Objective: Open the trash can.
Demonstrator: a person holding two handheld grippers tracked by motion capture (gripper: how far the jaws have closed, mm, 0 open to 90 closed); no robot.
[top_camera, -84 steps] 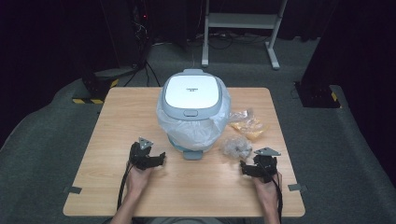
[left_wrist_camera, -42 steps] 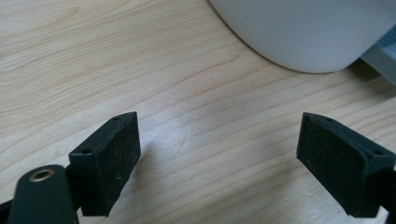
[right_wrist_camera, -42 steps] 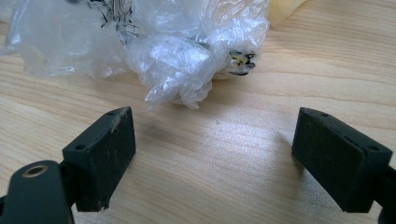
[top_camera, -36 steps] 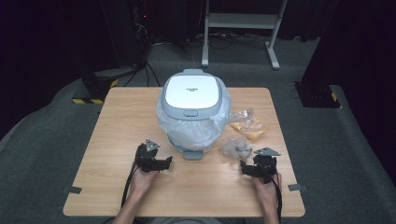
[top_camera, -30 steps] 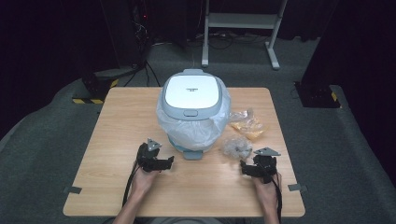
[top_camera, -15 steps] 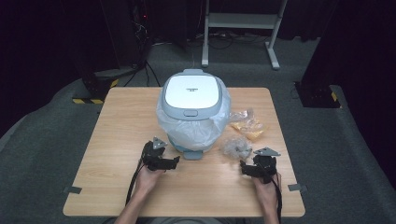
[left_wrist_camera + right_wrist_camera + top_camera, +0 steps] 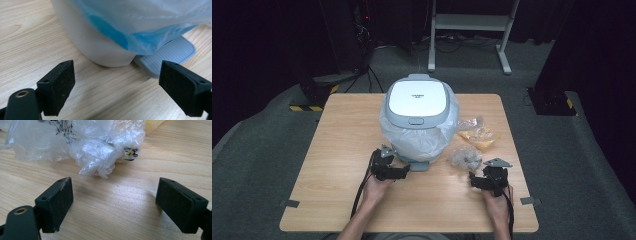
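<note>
A white pedal bin (image 7: 417, 100) stands a little behind the middle of the bench (image 7: 337, 150), its lid down and a pale blue liner bag (image 7: 412, 140) hanging over its rim and down the sides. Its grey foot pedal (image 7: 419, 165) sticks out from the base at 6 o'clock, toward the person.

The left gripper (image 7: 404, 172) sits at about 7 o'clock from the bin, low over the bench and just beside the pedal. In the left gripper view its fingers (image 7: 57, 87) have just been closing somewhat, yet they stand well apart with nothing between them. Past them are bare wood, the bin's rounded white base (image 7: 100, 47), the liner's hem (image 7: 150, 30) and the ribbed pedal (image 7: 170, 51) toward 2 o'clock.

The right gripper (image 7: 477, 181) rests at 5 o'clock from the bin. Its fingers (image 7: 55, 205) are spread wide and grip nothing. A crumpled clear plastic wrapper (image 7: 464, 157) lies near them at 11 o'clock in the right gripper view (image 7: 100, 150), apart from the pads. A yellowish packet (image 7: 479, 135) lies behind the wrapper, at 3 o'clock from the bin.
</note>
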